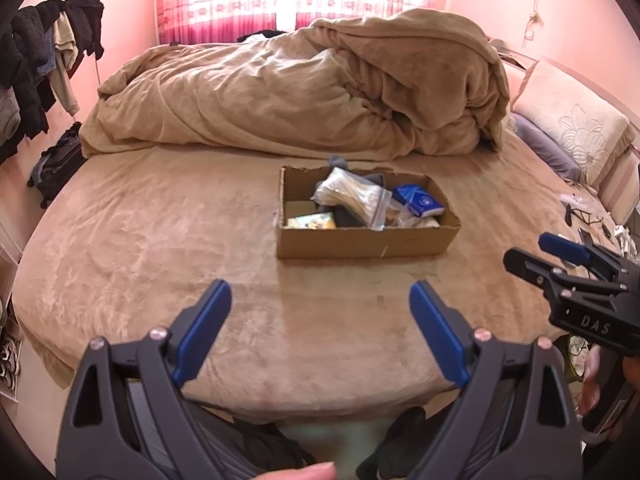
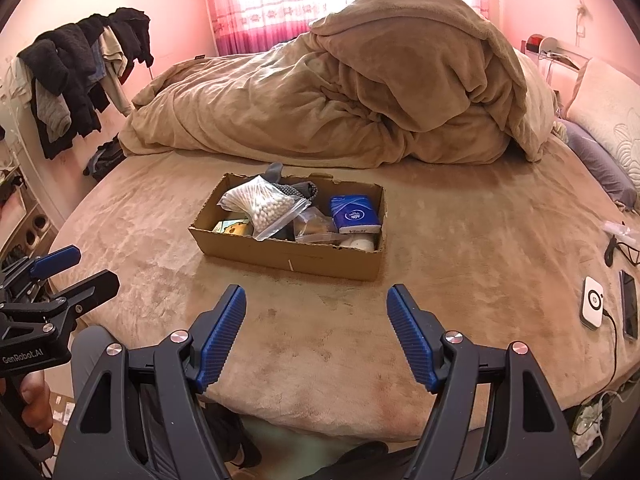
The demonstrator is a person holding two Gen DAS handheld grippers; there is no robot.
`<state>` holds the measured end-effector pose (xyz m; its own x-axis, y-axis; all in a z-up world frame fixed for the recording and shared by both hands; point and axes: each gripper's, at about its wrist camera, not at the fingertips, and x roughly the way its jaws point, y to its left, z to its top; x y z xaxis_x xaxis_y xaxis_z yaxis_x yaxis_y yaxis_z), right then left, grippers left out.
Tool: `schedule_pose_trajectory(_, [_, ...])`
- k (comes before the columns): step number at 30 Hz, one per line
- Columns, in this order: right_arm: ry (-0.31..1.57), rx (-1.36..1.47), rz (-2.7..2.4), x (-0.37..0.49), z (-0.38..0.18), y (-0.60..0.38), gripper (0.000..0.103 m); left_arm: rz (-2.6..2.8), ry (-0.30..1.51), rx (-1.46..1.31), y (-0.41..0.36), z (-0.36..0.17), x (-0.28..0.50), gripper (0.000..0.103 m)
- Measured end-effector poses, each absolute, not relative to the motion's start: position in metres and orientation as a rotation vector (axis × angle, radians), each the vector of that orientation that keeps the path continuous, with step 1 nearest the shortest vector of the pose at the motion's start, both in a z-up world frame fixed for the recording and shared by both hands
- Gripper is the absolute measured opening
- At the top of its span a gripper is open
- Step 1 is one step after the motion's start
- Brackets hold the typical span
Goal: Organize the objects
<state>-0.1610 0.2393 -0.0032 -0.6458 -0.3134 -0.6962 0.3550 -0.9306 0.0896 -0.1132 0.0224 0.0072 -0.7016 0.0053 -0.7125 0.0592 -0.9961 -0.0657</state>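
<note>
I hold both tongs, left [image 1: 320,312] and right [image 2: 316,312], spread wide and empty short of the box [image 2: 292,258] mid-bed [image 2: 460,240]. It looks already packed: swabs [image 2: 262,204], tissues [image 2: 354,214]. Next, probably, a reach forward to the box.

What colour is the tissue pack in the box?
Blue with white print; the tissue pack in the box shows best in the right wrist view.

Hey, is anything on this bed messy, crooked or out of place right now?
The duvet is heaped in a crumpled pile at the far side. In the cardboard box, the cotton swab bag lies tilted over other items, and the box's rim looks torn.
</note>
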Motion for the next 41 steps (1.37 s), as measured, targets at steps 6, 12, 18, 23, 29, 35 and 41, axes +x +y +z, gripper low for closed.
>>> schedule_pose_trajectory(6, [0.073,1.066,-2.558,-0.161,-0.003,0.239,0.076,-2.862,0.136,1.215,0.023,0.005,-0.115,0.092])
schedule_pose_trajectory(12, [0.066,1.064,-2.559,-0.162,-0.004,0.239,0.076,-2.848,0.153,1.221,0.021,0.004,-0.117,0.092])
schedule_pose_trajectory(18, [0.065,1.064,-2.56,-0.162,-0.004,0.239,0.076,-2.852,0.171,1.23,0.021,0.002,-0.118,0.092])
schedule_pose_trajectory(23, [0.067,1.067,-2.556,-0.163,-0.006,0.239,0.076,-2.847,0.168,1.229,0.023,0.002,-0.118,0.092])
schedule_pose_trajectory(29, [0.066,1.067,-2.556,-0.163,-0.007,0.239,0.076,-2.847,0.162,1.236,0.026,0.002,-0.118,0.092])
schedule_pose_trajectory(35, [0.064,1.067,-2.556,-0.163,-0.007,0.239,0.076,-2.851,0.156,1.235,0.027,0.001,-0.12,0.092])
schedule_pose_trajectory(41, [0.072,1.084,-2.541,-0.166,-0.014,0.24,0.076,-2.868,0.132,1.24,0.029,-0.003,-0.127,0.092])
